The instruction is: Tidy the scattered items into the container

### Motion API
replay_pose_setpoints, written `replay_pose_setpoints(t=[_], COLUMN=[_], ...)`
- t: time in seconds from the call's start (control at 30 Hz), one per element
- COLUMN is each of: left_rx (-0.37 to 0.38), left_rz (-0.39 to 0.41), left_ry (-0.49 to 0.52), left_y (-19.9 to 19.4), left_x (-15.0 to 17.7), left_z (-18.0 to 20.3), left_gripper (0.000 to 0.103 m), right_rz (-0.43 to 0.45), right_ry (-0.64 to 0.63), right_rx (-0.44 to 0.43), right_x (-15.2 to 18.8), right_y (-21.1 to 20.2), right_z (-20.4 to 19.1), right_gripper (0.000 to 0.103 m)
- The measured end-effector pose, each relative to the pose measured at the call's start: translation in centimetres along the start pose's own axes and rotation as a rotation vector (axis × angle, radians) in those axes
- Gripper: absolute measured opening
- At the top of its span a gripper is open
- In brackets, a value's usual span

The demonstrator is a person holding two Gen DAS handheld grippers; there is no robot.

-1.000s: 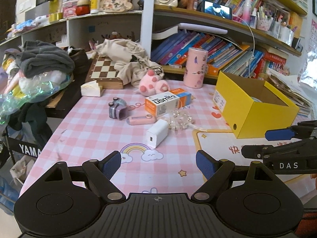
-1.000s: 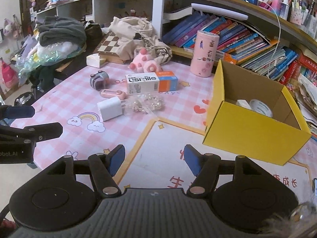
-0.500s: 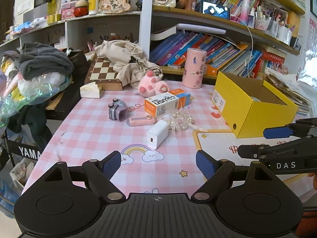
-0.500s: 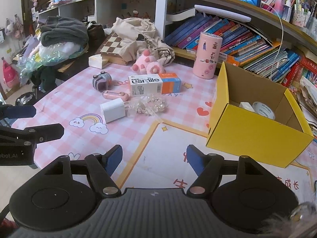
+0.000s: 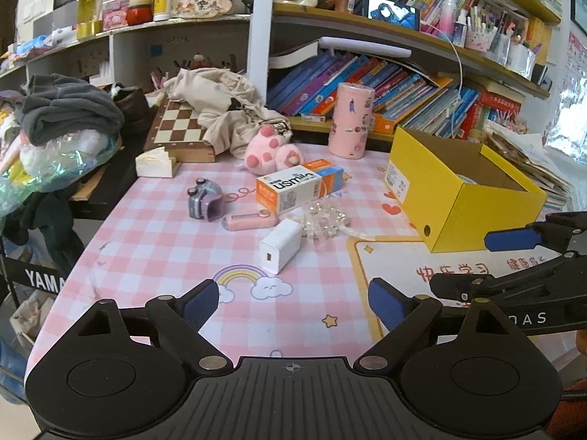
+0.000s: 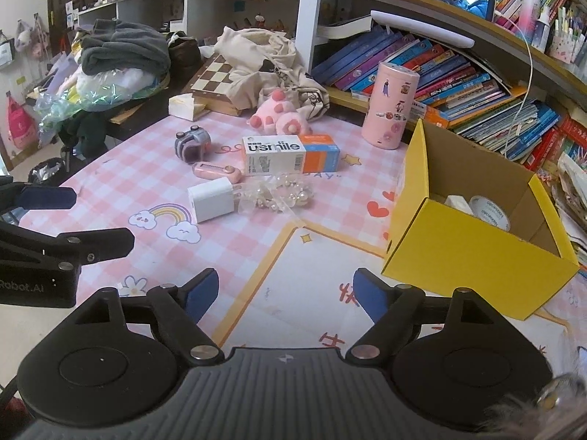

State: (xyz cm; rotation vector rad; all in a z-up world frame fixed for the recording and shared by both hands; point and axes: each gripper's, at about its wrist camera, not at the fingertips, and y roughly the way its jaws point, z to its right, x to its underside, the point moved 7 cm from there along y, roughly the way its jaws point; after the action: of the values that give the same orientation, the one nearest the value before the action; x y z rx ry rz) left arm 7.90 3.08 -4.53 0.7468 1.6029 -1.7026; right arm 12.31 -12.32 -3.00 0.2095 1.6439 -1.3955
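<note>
Scattered on the pink checked cloth lie a white charger (image 5: 280, 245) (image 6: 211, 200), a pink pen-shaped case (image 5: 250, 221) (image 6: 217, 171), a purple toy (image 5: 204, 203) (image 6: 191, 144), a white-and-orange usmile box (image 5: 299, 186) (image 6: 290, 154) and a clear bag of pearl trinkets (image 5: 324, 220) (image 6: 279, 195). The yellow box (image 5: 458, 198) (image 6: 473, 245) stands to the right, a tape roll (image 6: 489, 212) inside. My left gripper (image 5: 293, 302) hovers near the table's front edge, its jaws opening with nothing between them. My right gripper (image 6: 286, 295) hangs over the white mat, jaws opening, also empty.
A pink tumbler (image 6: 390, 104), pink plush (image 6: 280, 115), chessboard (image 5: 181, 130) and beige cloth (image 6: 264, 58) crowd the back edge. Bookshelves rise behind. A heap of clothes (image 5: 66, 117) sits at the left.
Both grippers' jaws have spread a little wider. Neither hand has shifted noticeably, and the items on the table lie as before.
</note>
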Motion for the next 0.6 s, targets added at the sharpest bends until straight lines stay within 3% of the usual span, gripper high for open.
replay_pose_setpoints(t=[0.37, 0.6], left_rx=[-0.042, -0.029], left_rz=[-0.039, -0.055], left_ry=[-0.013, -0.052], left_y=[1.9, 3.7], left_x=[-0.5, -0.8], left_z=[-0.4, -0.6], left_gripper=[0.098, 0.098], right_rz=[-0.016, -0.042], right_ry=[-0.014, -0.036], right_rx=[-0.045, -0.07], right_x=[-1.2, -2.2], right_y=[2.6, 5.0], right_z=[0.5, 1.0], right_gripper=[0.086, 0.09])
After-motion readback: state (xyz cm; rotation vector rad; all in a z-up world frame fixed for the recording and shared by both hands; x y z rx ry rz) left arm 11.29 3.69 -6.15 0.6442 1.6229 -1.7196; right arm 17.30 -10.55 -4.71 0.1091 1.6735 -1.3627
